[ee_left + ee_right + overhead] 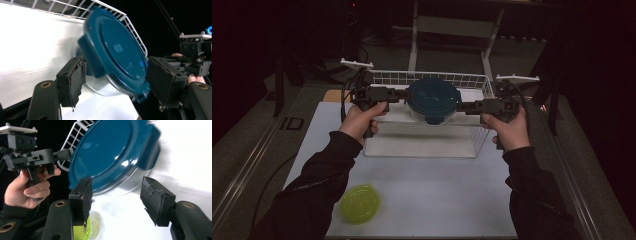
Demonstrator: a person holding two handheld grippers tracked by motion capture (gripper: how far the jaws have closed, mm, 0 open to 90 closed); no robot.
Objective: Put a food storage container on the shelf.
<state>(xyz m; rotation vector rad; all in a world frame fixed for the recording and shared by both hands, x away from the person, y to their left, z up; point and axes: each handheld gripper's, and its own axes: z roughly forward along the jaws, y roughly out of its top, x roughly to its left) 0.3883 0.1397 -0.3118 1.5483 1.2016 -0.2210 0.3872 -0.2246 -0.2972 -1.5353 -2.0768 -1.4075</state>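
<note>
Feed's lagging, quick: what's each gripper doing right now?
Left gripper: open, jaws either side of the blue-lidded container, not pressing.
Right gripper: open, same container, no grip.

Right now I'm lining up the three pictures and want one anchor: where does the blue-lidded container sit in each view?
High view: blue-lidded container sits top centre, in front of the wire basket, between the two grippers.
Left gripper view: it lies centre, tilted, between and beyond the black fingers.
Right gripper view: it lies upper centre, above the fingers.
Shared landmark: the white wire basket behind the lid ().
</note>
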